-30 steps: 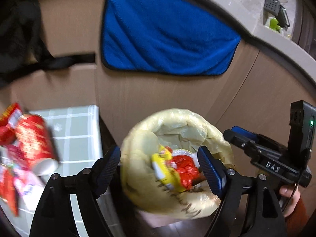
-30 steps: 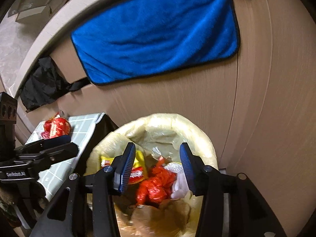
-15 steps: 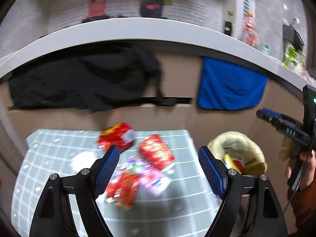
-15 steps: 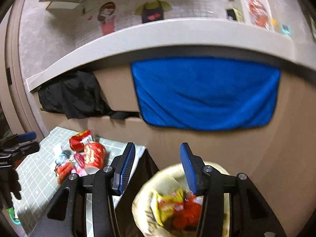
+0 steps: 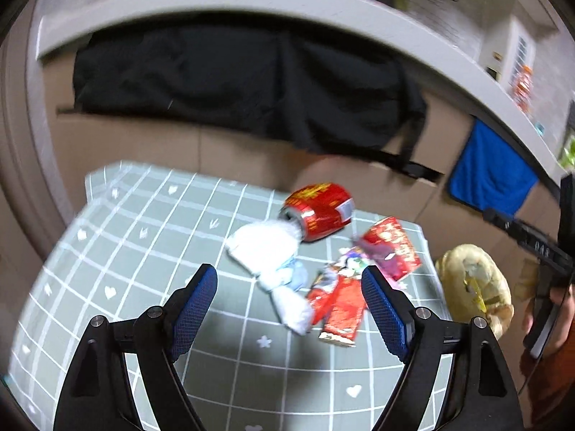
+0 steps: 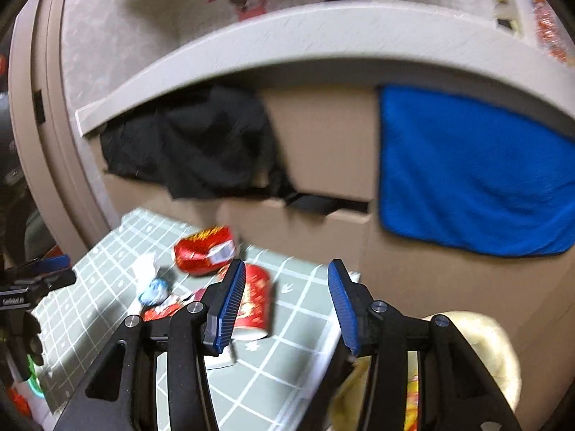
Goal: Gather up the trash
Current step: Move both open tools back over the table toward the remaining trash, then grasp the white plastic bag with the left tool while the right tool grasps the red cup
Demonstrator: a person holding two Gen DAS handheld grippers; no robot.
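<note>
Two grippers, both with jaws apart and empty: left gripper (image 5: 289, 305) above the grid-patterned table (image 5: 143, 269), right gripper (image 6: 285, 305) near the trash bin (image 6: 503, 352). Red cup (image 5: 318, 210), second red cup (image 5: 393, 248), white tissue (image 5: 266, 248) and red wrapper (image 5: 339, 310) lie clustered on the table beside the bin; their printing is too blurred to read.

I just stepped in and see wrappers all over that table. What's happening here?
A person is clearing trash with a handheld gripper in each hand. Both the left gripper and the right gripper are open and empty, facing the checked table. On it lie a red can, a red paper cup, a white tissue wad and a red wrapper. The lined bin beside the table already holds trash.
</note>
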